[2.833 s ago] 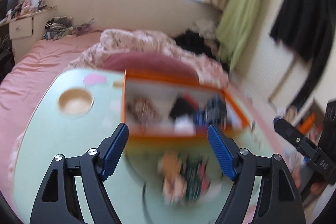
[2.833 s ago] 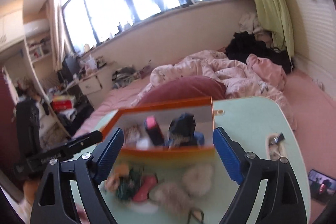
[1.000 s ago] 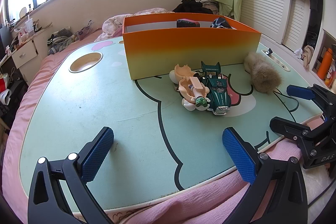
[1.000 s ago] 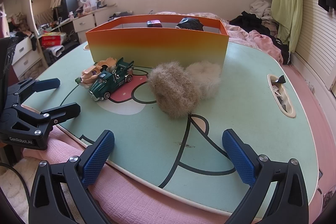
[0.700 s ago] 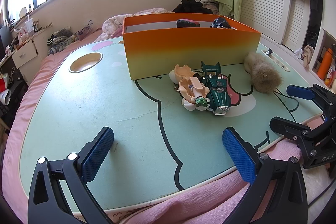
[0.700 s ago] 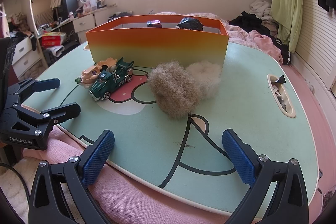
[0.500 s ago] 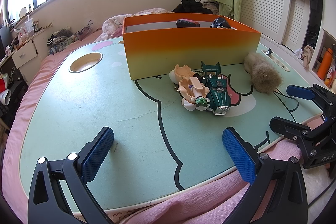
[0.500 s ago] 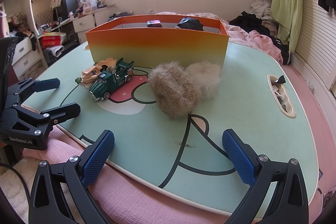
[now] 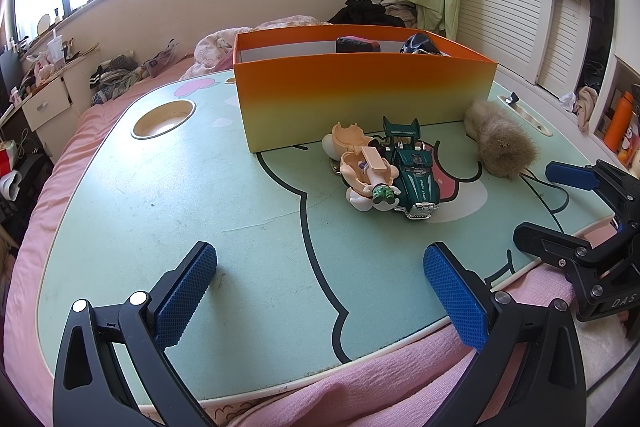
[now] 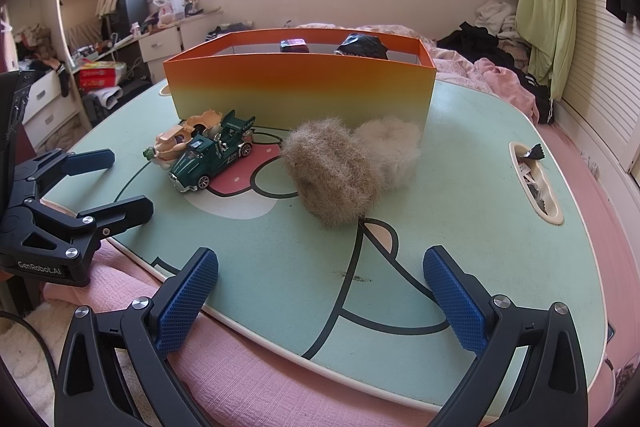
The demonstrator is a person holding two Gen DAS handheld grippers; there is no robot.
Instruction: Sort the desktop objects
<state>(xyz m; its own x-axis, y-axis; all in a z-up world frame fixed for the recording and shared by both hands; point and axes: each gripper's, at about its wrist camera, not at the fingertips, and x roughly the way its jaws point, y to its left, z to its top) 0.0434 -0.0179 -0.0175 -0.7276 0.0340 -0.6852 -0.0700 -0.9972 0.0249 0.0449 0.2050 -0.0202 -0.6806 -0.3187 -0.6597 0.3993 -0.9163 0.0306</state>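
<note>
Jaws of both grippers gape wide, empty; only right wrist view shows white puff [image 10: 390, 147].

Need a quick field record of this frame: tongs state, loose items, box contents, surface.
left tongs: open, empty, low over near table edge
right tongs: open, empty, low over near table edge
surface: mint cartoon-print table
box: orange box, upright, open top
in box: two dark items, unclear
loose: green toy car touching peach figure toy; brown fur ball against pale fur ball
</note>
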